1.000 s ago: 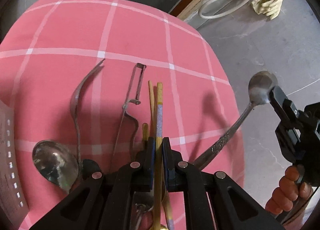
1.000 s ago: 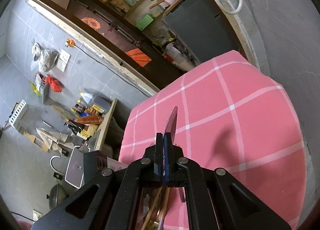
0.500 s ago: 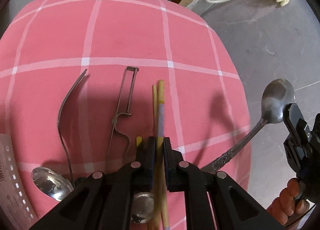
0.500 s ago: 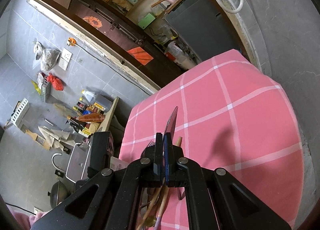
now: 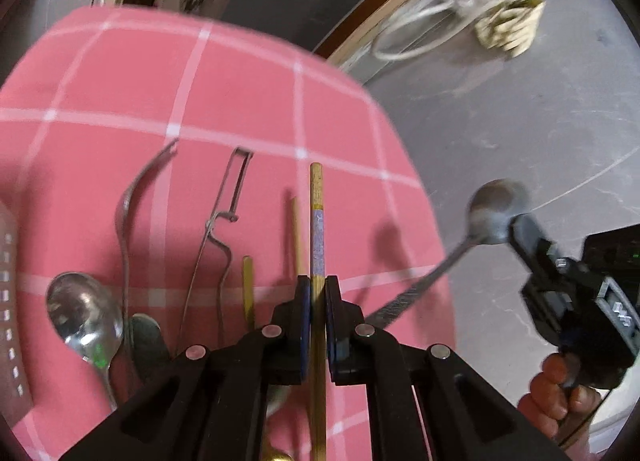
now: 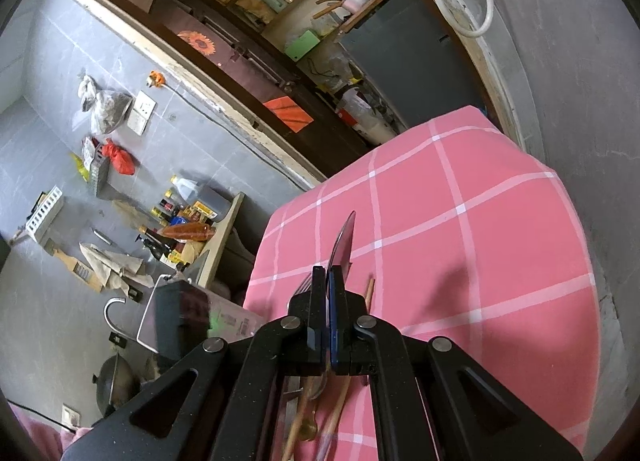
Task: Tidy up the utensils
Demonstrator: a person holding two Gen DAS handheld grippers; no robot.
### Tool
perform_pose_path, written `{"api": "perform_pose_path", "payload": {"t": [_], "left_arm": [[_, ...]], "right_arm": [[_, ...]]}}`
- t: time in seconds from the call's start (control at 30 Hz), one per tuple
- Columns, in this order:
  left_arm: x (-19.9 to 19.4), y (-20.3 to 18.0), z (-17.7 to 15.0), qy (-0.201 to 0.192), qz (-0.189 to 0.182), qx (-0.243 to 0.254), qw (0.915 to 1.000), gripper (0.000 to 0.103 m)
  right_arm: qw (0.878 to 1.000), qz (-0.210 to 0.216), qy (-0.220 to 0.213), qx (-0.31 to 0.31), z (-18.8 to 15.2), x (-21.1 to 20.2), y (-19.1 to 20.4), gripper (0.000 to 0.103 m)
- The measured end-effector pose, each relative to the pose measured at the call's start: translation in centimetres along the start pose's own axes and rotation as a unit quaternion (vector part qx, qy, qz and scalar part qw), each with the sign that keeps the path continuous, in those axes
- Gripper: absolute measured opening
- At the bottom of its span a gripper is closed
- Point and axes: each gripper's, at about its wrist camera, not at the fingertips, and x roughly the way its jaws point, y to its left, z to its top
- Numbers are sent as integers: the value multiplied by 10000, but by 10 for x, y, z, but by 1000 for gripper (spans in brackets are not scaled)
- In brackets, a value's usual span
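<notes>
Tabletop [image 5: 248, 93]: pink cloth, white grid lines. Lying on it, 9 to 3 o'clock: spoon [image 5: 82, 311], fork [image 5: 128, 205], wire peeler [image 5: 224, 221], gold-handled piece [image 5: 248, 285], wooden chopstick [image 5: 295, 233].

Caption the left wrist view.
Left gripper clamps a chopstick over pink tablecloth; right gripper holds a spoon.
</notes>
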Motion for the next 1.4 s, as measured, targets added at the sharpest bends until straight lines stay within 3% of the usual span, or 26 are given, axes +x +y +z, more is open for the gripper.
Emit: {"api": "perform_pose_path", "payload": {"t": [0.3, 0.4, 0.6, 0.97, 1.13, 1.3, 1.4], "left_arm": [[-39, 12, -4, -188, -20, -18, 9998, 7], [-49, 18, -10, -206, 173, 2, 9996, 7], [-30, 20, -15, 170, 266, -69, 9995, 7], [20, -1, -15, 598, 687, 167, 9957, 10], [29, -6, -10, 696, 800, 238, 9941, 11], [40, -8, 3, 1089, 763, 159, 9910, 11], [45, -3, 9, 1313, 670, -22, 9891, 11]], "right_arm": [[9996, -61, -162, -228, -8, -19, 19, 1], [9995, -52, -185, -269, -10, -24, 27, 1], [9996, -191, 58, -191, -11, -32, 32, 1], [9893, -237, 1000, 1038, -22, -22, -50, 2], [9837, -335, 1226, 1273, -29, 1, -79, 3], [9781, -434, 1463, 1412, -35, 22, -92, 5], [9768, -705, 1527, 1325, -36, 24, -87, 23]]}}
